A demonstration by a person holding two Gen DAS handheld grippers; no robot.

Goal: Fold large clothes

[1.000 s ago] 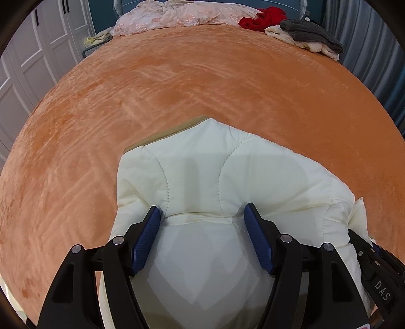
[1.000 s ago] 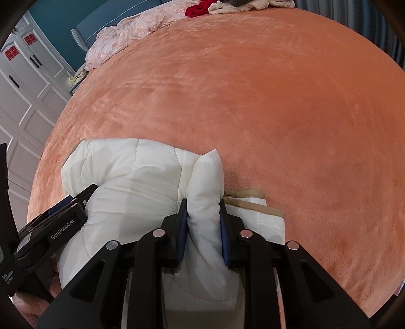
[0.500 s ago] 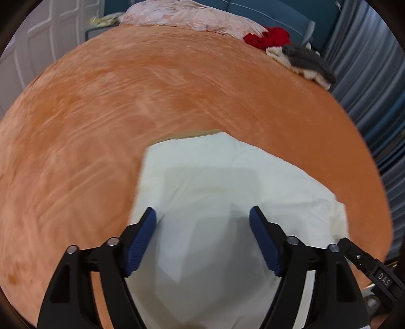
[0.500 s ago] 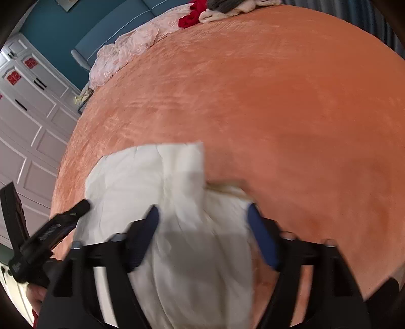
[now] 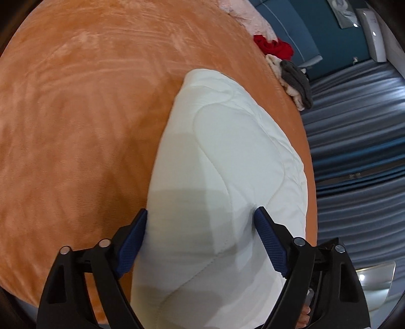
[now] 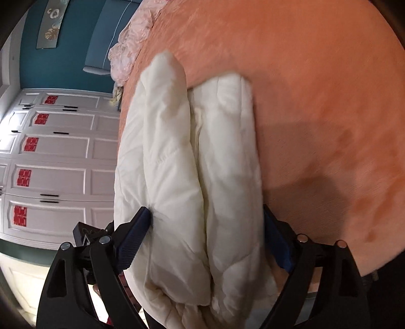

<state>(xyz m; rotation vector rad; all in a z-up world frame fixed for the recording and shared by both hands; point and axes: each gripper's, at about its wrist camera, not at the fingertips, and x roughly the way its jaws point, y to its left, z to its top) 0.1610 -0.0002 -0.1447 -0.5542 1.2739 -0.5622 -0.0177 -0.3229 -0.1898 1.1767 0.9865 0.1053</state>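
A white quilted coat (image 5: 227, 164) lies folded into a long bundle on the orange bed cover (image 5: 76, 126). My left gripper (image 5: 201, 210) straddles its near end. The jaws are opening, and the blue pads (image 5: 133, 243) stand at the bundle's two sides. In the right wrist view the coat (image 6: 177, 151) shows as two puffy rolls side by side. My right gripper (image 6: 205, 208) spans both rolls with its jaws opening. Its left pad (image 6: 134, 238) touches the fabric, and the coat half hides the right pad.
Pink bedding (image 5: 243, 15), a red garment (image 5: 273, 46) and grey and cream clothes (image 5: 295, 81) lie at the far end of the bed. Blue curtains (image 5: 354, 126) hang along one side. White wardrobe doors (image 6: 58, 157) stand on the other side.
My right gripper let go of the pinched fold and opened wide around the bundle. The left jaws widened too. Both views rolled and shifted, so the coat now runs lengthwise away from each gripper.
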